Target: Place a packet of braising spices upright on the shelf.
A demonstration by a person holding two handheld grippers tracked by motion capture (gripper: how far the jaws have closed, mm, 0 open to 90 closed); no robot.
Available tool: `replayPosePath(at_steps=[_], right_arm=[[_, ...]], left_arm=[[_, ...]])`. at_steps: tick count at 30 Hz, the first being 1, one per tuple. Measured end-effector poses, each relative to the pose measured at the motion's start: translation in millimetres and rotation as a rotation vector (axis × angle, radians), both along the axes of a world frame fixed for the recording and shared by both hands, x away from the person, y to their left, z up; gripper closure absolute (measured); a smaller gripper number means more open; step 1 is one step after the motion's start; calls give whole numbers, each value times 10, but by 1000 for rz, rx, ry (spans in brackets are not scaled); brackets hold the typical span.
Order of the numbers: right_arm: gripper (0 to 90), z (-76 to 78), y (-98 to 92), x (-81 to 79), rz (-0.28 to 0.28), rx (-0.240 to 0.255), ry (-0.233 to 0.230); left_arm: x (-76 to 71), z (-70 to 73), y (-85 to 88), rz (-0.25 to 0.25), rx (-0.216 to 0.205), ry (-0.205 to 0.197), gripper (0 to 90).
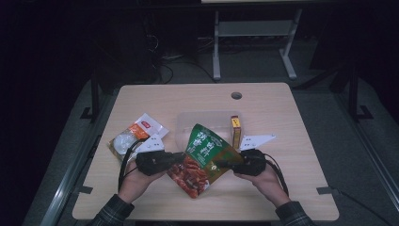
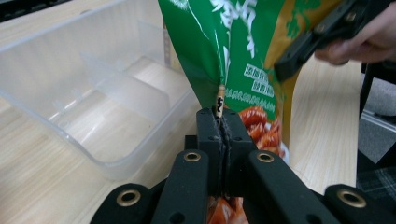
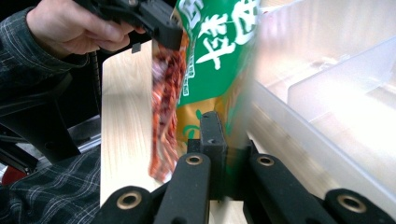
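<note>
In the high view, the light wooden surface [image 1: 282, 188] is lying bare along its 6 o'clock edge. One green and orange foil snack bag [image 1: 203, 157] is hanging between the left tongs [image 1: 181, 157] at 9 o'clock and the right tongs [image 1: 220, 165] at 3 o'clock. One clear plastic divided tray [image 1: 188, 123] is sitting at 12 o'clock.

In the left gripper view, the left tongs [image 2: 223, 119] are clenching the bag's seam.

In the right gripper view, the right tongs [image 3: 223, 122] are gripping the bag's edge.

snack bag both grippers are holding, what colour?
Snack bag: green top, mustard-gold lower part, red food picture; clearest in left gripper view.
</note>
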State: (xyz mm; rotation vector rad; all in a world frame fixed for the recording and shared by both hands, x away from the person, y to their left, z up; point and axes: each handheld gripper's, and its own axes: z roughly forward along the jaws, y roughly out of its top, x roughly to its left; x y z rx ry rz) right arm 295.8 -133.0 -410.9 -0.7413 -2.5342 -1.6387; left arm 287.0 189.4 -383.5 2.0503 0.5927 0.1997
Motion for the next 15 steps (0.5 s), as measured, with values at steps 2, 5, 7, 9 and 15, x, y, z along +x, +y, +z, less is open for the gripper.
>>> replayPosePath(at_steps=[2,5,7,9,15], right_arm=[[897,56,-18,26,9,-19,-15],[898,99,-24,32,21,-37,-29],[899,133,-23,29,29,-48,-44],[898,166,-28,26,44,-53,-60],[899,244,-34,21,58,-42,-83]], left_arm=[[-15,-33,-2,0,18,13,863],[-24,-52,4,-3,22,23,847],[-30,-62,15,5,38,21,821],[-13,-68,52,15,62,5,745],[-19,-109,107,16,97,-4,522]])
